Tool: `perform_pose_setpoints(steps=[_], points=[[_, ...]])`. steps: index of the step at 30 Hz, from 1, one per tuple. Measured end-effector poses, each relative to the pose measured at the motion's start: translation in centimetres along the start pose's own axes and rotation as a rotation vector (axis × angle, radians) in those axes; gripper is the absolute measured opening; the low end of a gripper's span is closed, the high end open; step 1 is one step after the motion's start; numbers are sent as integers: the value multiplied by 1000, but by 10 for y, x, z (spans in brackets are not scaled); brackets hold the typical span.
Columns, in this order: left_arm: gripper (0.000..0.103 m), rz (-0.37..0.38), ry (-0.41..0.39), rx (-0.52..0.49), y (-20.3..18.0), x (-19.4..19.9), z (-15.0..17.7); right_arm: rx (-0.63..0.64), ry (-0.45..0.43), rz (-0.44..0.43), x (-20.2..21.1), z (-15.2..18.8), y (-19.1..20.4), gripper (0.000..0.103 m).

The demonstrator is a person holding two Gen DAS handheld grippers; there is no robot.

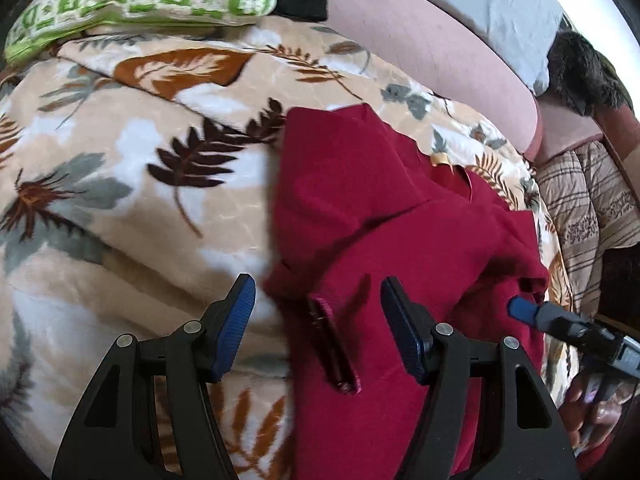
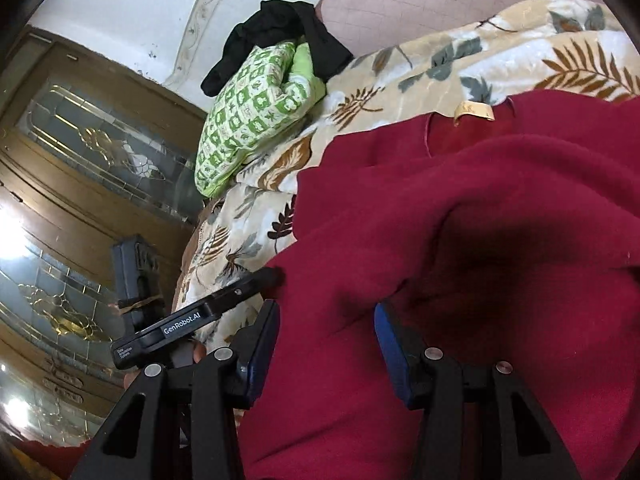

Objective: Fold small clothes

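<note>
Red garment (image 1: 400, 216), a small fleece-like top, is lying rumpled on the leaf-print blanket (image 1: 120, 208) and filling the space ahead of both tools. Left gripper (image 1: 318, 308) is hovering with its jaws spread wide over the garment's near edge, where a narrow strap or tab (image 1: 332, 344) is lying between the blue pads (image 1: 240, 320); nothing is being pinched. Right gripper (image 2: 326, 344) is likewise standing open, with a raised fold of the red cloth bulging between its fingers but not clamped, as far as the right wrist view is showing. Farther out, a yellow neck label (image 2: 474, 111) is marking the collar, and a green patterned pillow (image 2: 256, 108) with a black cloth (image 2: 280, 28) on top is resting at the blanket's far end. To fold well, each gripper is probably needing to close on a single layer at matching edges, so the cloth is lifting evenly rather than bunching.
</note>
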State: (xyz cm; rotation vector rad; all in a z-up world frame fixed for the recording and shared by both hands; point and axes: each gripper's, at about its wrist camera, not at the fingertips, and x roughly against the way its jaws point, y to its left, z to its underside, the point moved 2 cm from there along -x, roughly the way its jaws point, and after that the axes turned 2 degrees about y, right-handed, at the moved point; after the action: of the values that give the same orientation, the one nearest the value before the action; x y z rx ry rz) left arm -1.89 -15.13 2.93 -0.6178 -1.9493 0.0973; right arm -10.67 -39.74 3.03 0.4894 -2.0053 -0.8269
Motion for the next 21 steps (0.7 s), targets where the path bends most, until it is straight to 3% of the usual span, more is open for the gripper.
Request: perform_pose_setpoints(steps=[2,4,6,11,13,15,17,21], points=[[63,4,-39,-34,-8,-1,0,2,-24,22,13,2,-4,49],[20,-5,-58,-65,-15,-4,-3,4,-45,77,26,1,-14,49],[14,-25,-56,-82,-18,-7,-7,-9,-55,156,44,3,-32,49],[7,15,-80,-118,-33,7,-34,-79,-90,317,70,0,-84,49],[5,41,-119,-147,-44,20,-53,-98,-101,455,83,-5,-104,46],[5,50,-156,-160,-52,30,-68,-114,-130,463,100,-6,-113,36],[5,89,-166,-152,-55,37,-81,-130,-177,485,120,-5,-116,34],[5,-2,-133,-204,-58,19,-82,-137,-149,488,136,8,-116,36]])
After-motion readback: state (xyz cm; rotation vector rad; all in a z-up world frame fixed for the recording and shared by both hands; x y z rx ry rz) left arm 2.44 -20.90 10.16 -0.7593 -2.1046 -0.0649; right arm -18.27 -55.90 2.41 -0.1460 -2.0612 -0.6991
